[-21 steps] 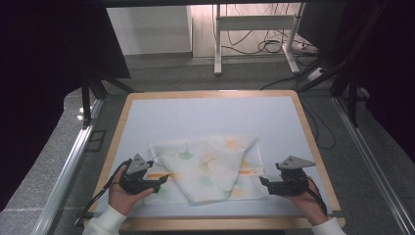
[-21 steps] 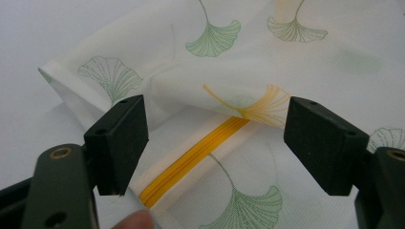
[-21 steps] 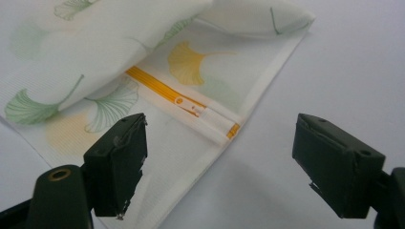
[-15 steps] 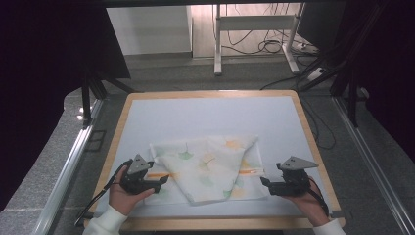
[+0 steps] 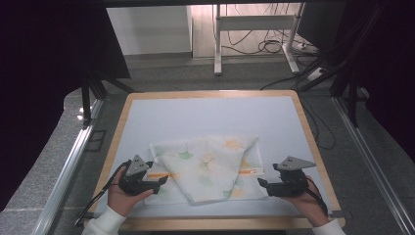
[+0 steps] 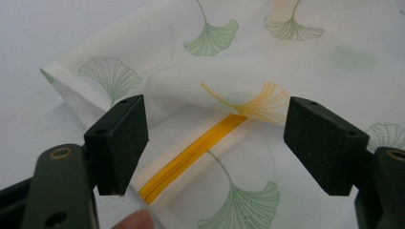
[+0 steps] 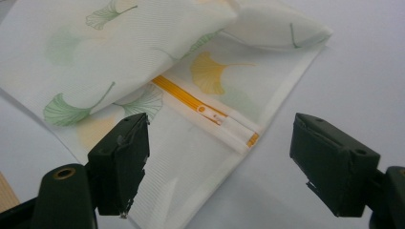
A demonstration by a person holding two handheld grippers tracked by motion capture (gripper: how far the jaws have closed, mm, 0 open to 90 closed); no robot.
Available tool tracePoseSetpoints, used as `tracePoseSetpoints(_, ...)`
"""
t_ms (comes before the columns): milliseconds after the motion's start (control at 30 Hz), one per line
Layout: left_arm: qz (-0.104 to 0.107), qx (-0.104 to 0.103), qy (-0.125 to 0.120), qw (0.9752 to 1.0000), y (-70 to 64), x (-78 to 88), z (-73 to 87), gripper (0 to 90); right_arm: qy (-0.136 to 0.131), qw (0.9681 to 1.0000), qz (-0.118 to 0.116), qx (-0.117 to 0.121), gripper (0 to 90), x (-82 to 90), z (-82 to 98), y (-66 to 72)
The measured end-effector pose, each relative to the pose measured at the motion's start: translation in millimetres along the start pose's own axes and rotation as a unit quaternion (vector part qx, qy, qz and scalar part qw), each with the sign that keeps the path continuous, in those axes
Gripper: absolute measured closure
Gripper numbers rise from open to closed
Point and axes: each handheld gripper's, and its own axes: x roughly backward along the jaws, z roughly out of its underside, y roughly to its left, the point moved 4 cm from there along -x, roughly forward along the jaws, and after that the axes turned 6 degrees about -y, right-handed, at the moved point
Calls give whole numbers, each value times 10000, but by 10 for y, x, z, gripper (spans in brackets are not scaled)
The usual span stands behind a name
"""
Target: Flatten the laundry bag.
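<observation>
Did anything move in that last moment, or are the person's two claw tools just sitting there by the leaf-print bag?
Nothing visibly changed. The left gripper and right gripper stay open at the two ends of the mesh bag, neither holding it. The bag lies as before on the table, folded over, its orange zipper showing at both ends.
</observation>
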Motion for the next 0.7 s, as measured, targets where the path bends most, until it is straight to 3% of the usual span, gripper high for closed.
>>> tracePoseSetpoints(333,63,-75,33,9999,-42,-15,-13,232,133,9995,-211,217,246,-45,-24,187)
tracePoseSetpoints(433,72,-65,10,10000,-46,-4,-16,234,239,9988,-316,284,277,-117,-28,251)
tracePoseSetpoints(700,112,-64,71,9999,-66,-46,-9,236,333,9982,-486,136,306,-400,-157,326)
